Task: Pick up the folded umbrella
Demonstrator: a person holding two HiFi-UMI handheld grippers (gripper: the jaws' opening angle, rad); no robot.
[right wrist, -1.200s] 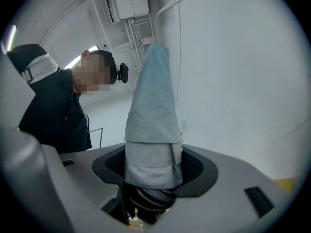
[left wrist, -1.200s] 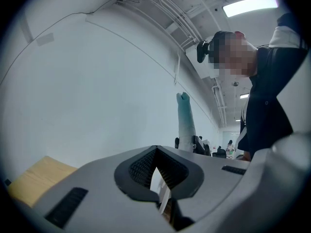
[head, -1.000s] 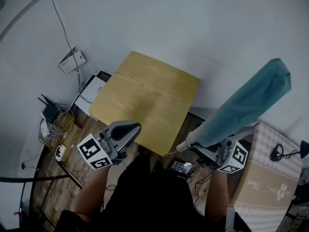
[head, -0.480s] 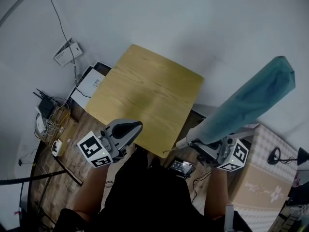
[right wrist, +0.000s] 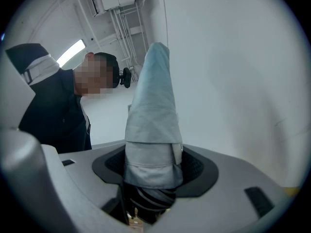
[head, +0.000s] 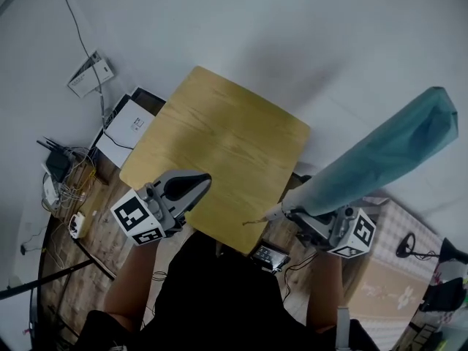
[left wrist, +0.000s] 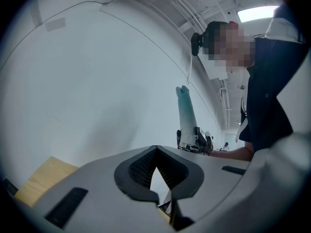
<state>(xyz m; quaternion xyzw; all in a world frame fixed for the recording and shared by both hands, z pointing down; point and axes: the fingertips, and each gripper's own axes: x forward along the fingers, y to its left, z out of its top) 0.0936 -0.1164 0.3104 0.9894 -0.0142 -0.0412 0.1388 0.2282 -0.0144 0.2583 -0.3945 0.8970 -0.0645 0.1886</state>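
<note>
The wooden floor (head: 99, 265) lay far below. Nearest the person, the left gripper (head: 199, 181) hung over the near edge of the wooden table (head: 219, 145), its jaws drawn together on nothing. To its right, the right gripper (head: 307, 210) was clamped round the folded umbrella (head: 373, 159) close to its handle end. From that grip the umbrella's long axis ran up and away to the right, off the table. It seemed already lifted, with only the right hand carrying it.

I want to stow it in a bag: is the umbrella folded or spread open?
Folded. The umbrella is a narrow bundle inside its teal sleeve, gripped near one end by the right gripper.
</note>
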